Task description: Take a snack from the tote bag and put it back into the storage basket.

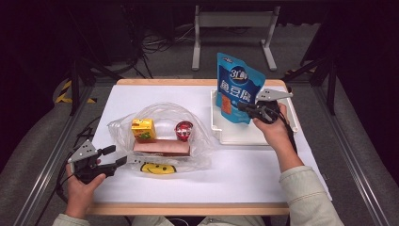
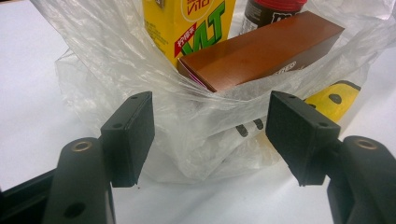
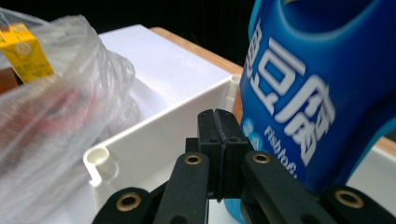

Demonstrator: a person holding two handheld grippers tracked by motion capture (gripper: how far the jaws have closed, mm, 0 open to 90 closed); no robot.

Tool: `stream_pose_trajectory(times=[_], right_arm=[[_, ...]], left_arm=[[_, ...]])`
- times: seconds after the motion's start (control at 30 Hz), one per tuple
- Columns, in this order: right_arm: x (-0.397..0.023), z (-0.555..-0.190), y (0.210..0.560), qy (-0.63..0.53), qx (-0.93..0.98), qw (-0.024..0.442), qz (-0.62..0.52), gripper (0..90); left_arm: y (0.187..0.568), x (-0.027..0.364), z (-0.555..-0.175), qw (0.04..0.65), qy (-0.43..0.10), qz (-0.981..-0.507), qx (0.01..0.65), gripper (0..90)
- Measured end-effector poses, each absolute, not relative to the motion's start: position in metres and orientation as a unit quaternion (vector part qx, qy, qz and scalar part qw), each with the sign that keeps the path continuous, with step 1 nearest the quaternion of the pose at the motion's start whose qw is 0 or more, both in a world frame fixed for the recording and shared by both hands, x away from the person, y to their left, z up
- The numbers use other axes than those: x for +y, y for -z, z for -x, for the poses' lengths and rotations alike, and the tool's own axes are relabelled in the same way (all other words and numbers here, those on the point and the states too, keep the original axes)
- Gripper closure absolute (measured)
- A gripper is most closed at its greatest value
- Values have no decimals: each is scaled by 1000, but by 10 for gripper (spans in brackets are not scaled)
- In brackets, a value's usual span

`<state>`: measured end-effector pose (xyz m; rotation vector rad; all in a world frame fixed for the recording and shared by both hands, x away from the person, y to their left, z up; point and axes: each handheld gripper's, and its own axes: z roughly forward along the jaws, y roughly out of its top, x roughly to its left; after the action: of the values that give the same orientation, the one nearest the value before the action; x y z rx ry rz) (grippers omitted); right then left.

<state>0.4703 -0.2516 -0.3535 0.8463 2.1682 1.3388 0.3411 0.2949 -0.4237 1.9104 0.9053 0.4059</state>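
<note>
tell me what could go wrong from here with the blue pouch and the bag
The right gripper is shut beside the blue pouch, with nothing visible between its jaws; a nudge could tip the upright pouch in the white tray. The left gripper is open around thin plastic bag; closing might pinch only film, letting the brown box slide.

A lab: dark curtains, floor cables (image 1: 157, 42), metal frame (image 1: 233, 21).
</note>
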Motion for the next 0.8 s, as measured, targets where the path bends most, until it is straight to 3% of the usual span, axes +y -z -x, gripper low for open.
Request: stream_pose_trajectory(times=[0.8], right_arm=[[-251,-486,398,-433,800,220,-352,900]], left_arm=[[424,295,-341,475,-166,-781,370,331]])
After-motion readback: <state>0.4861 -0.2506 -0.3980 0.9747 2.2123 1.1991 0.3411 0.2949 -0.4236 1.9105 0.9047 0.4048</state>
